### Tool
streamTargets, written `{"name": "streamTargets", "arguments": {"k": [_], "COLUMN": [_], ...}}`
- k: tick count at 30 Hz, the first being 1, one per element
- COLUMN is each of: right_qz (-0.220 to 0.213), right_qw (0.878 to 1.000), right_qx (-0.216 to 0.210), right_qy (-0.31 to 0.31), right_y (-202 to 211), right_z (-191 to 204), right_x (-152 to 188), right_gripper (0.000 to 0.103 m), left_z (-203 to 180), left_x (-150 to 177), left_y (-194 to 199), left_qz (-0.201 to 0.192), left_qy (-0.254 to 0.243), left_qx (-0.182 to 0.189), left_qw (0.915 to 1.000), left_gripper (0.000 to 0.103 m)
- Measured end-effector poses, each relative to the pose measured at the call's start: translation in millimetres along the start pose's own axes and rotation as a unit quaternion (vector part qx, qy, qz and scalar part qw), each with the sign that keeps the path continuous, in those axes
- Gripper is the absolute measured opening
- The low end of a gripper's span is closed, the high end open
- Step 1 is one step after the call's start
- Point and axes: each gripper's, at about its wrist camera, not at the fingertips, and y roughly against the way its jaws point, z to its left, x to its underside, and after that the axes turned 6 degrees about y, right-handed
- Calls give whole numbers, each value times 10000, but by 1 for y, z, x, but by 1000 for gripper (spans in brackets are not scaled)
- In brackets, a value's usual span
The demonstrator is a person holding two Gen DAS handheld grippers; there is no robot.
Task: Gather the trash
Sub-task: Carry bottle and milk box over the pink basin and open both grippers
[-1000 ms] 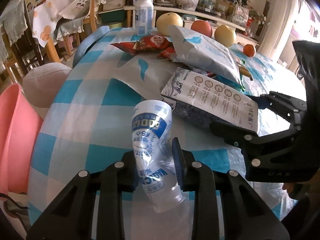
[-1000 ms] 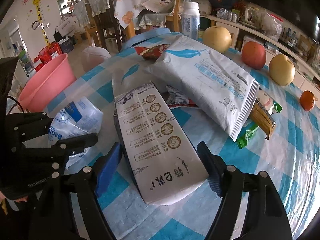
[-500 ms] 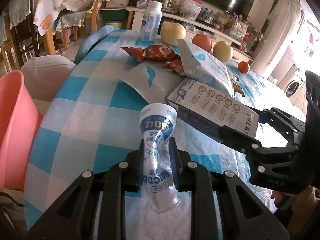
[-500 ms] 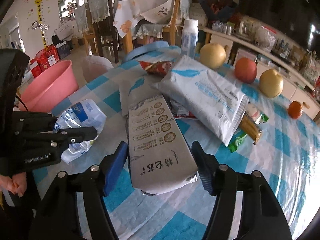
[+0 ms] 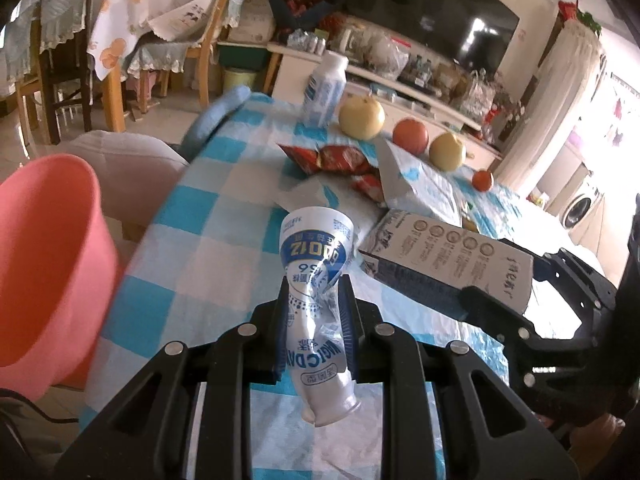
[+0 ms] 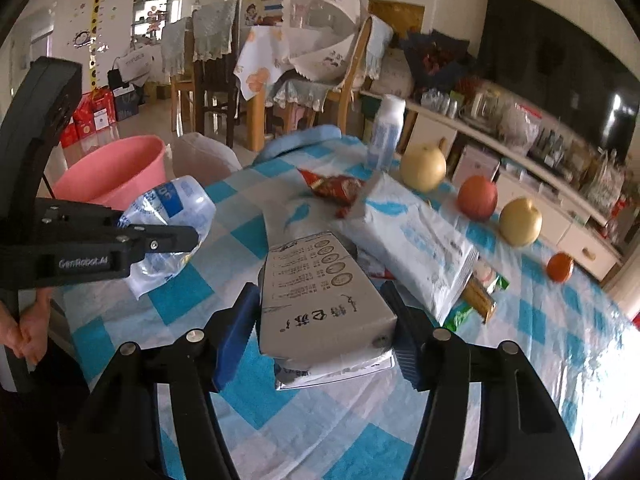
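Note:
My left gripper [image 5: 314, 296] is shut on a crushed clear plastic bottle [image 5: 316, 276] with a blue label and holds it above the checked tablecloth; it also shows in the right wrist view [image 6: 168, 224]. My right gripper [image 6: 324, 320] is shut on a grey milk carton [image 6: 320, 296] and holds it lifted off the table; the carton also shows in the left wrist view [image 5: 448, 256]. A pink plastic bin [image 5: 44, 256] stands on the floor to the left, also in the right wrist view [image 6: 112, 172].
On the table lie a red snack wrapper [image 5: 332, 156], a large white bag [image 6: 408, 236], a white bottle [image 5: 324, 92], pears, an apple and a tangerine [image 6: 560, 266]. Small wrappers [image 6: 480, 292] lie under the bag's end. Chairs stand behind the table.
Both grippers have risen from the table with their items. The left gripper has squeezed the bottle flatter. The right gripper has closed onto the carton and lifted it.

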Motion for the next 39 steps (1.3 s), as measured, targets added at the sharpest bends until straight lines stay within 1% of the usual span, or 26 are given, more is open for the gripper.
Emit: {"name": "streamTargets", "arguments": {"k": [5, 8, 10, 12, 13, 16, 21, 24, 27, 29, 30, 31, 32, 33, 34, 36, 39], "right_qz": [-215, -348, -458, -547, -619, -725, -821, -813, -745, -627, -551, -485, -425, -401, -410, -396, -281], "right_qw": [9997, 9993, 9987, 9978, 9969, 9946, 9898, 9876, 9867, 9859, 9868, 9878, 9884, 9891, 9901, 9915, 9946], "right_qx": [-4, -79, -187, -360, -491, -737, -1160, -1312, -1375, -1449, -1418, -1383, -1390, -1389, -1333, -1237, -995], "right_qy": [62, 89, 97, 40, 4, 30, 134, 275, 448, 547, 557, 516, 432, 269, 172, 70, -70], "right_y": [11, 16, 18, 19, 19, 17, -4, -19, -40, -57, -66, -72, -75, -76, -75, -69, -63], "right_z": [15, 28, 41, 52, 60, 80, 121, 147, 169, 179, 183, 183, 182, 178, 174, 164, 148], "right_x": [-15, -27, -38, -48, -56, -74, -108, -125, -136, -138, -137, -135, -132, -129, -126, -118, -108], "right_gripper": [62, 62, 62, 62, 62, 62, 62, 62, 63, 64, 64, 65, 73, 80, 89, 90, 92], "left_z": [18, 35, 51, 62, 69, 93, 127, 154, 173, 185, 190, 192, 193, 194, 194, 189, 180], "left_x": [-9, -17, -22, -24, -26, -31, -37, -40, -42, -43, -44, -43, -44, -43, -44, -44, -45], "left_y": [18, 33, 44, 54, 59, 68, 81, 86, 85, 83, 81, 80, 79, 81, 83, 83, 83], "left_qz": [-314, -601, -810, -979, -1076, -1237, -1450, -1523, -1501, -1381, -1316, -1304, -1314, -1352, -1424, -1523, -1621], "left_qy": [170, 263, 453, 518, 551, 818, 1241, 1637, 1962, 2108, 2169, 2202, 2227, 2233, 2204, 2066, 1849], "left_qx": [-110, -322, -367, -532, -662, -902, -1186, -1312, -1465, -1593, -1652, -1709, -1773, -1825, -1868, -1919, -1892], "left_qw": [9993, 9973, 9950, 9924, 9905, 9848, 9744, 9658, 9579, 9545, 9531, 9515, 9496, 9479, 9467, 9473, 9506], "left_gripper": [24, 24, 24, 24, 24, 24, 24, 24, 24, 28, 36, 47, 52, 59, 66, 75, 83]}}
